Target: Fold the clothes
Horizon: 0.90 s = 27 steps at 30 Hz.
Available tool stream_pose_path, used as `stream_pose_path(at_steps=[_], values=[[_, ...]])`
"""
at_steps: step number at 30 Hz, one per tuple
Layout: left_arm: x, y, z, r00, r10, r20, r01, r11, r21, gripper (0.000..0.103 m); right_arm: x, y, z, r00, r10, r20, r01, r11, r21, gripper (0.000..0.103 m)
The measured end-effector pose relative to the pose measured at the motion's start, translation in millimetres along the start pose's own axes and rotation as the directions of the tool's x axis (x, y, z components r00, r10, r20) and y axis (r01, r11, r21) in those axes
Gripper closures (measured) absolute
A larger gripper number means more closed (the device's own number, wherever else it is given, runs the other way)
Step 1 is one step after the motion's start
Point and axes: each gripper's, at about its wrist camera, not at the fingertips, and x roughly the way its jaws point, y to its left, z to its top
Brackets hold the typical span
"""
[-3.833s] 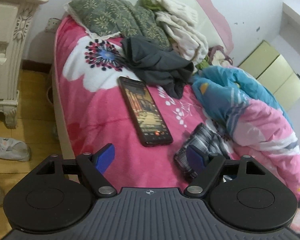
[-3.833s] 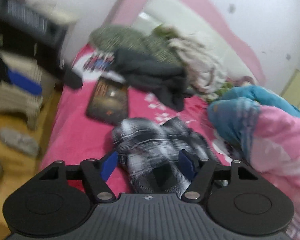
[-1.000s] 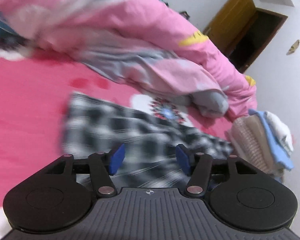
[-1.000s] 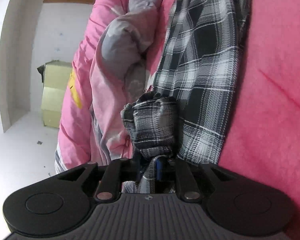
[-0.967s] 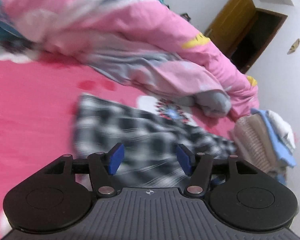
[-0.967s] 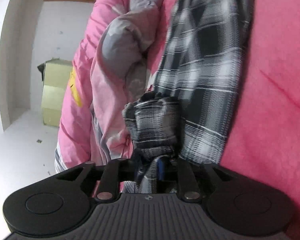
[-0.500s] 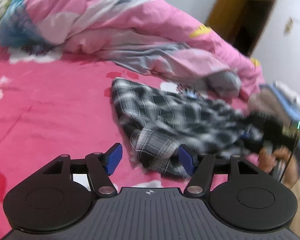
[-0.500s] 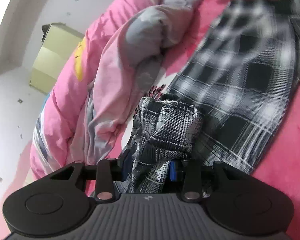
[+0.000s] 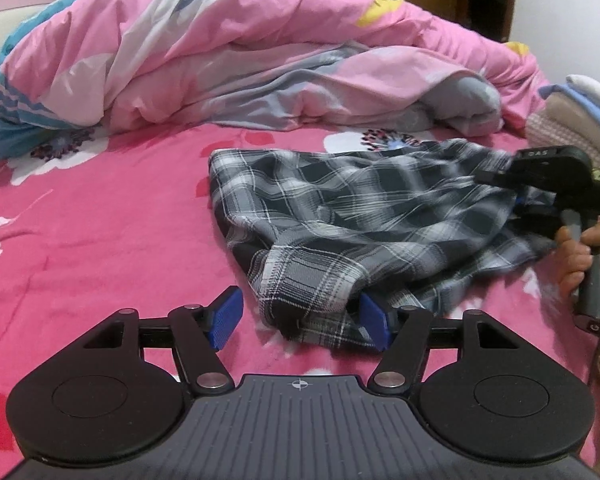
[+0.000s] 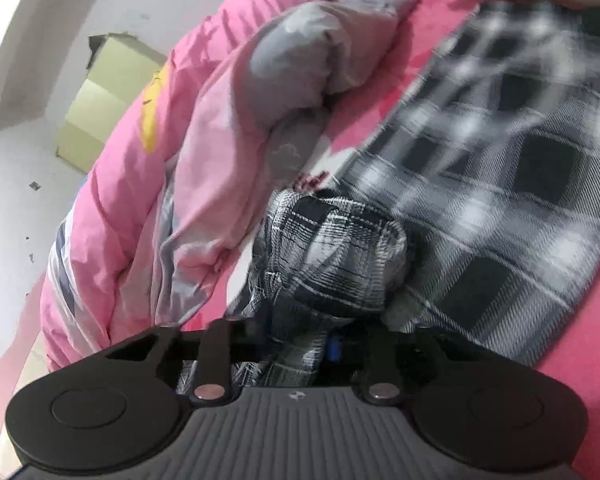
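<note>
With the right gripper [image 10: 300,344] jaws closing on bunched plaid shorts [image 9: 364,216] at lower centre, the spread left gripper [image 9: 300,318] jaws may grab extra layers, I judge.

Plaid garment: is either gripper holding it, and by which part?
The right gripper jaws are closing on a bunched end of the plaid garment. The left gripper is open around the opposite end, not yet gripping.

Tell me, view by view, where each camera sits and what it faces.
Left wrist: on the left hand-held gripper, open, facing across the bed at the plaid garment; a hand with the right hand-held gripper shows at right.
Right wrist: on the right hand-held gripper, jaws closing on a bunched plaid corner.
Shared: garment, pink quilt.
</note>
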Motion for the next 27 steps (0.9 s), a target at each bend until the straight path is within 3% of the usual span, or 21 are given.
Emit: stream_pose_path(at_steps=[6, 12, 16, 21, 23, 27], values=[[6.0, -23.2, 6.5, 1.000, 0.012, -0.011, -0.011, 0.998, 0.067, 0.039, -16.5, 0.7, 38.6, 0.990, 0.027, 0.137, -0.019, 0.998, -0.064, 0.094], [17.5, -48.7, 6.2, 0.999, 0.006, -0.036, -0.001, 0.990, 0.143, 0.039, -40.1, -28.7, 83.9, 0.960, -0.039, 0.278, 0.074, 0.990, -0.117, 0.094], [28.1, -61.6, 7.1, 0.998, -0.015, -0.062, 0.025, 0.985, 0.170, 0.039, -48.2, -44.8, 104.3, 0.947, -0.057, 0.316, 0.107, 0.984, -0.141, 0.094], [33.8, -77.0, 12.2, 0.997, -0.030, -0.071, 0.044, 0.980, 0.195, 0.039, -70.0, -57.1, 122.4, 0.911, -0.085, 0.404, 0.164, 0.973, -0.164, 0.094], [36.0, -80.7, 11.9, 0.997, -0.035, -0.075, 0.050, 0.979, 0.197, 0.039, -77.0, -68.1, 124.2, 0.908, -0.100, 0.406, 0.175, 0.973, -0.151, 0.095], [37.5, -78.1, 9.6, 0.994, -0.046, -0.098, 0.062, 0.983, 0.172, 0.039, -73.2, -89.1, 117.1, 0.925, -0.229, 0.303, 0.271, 0.957, -0.103, 0.091]])
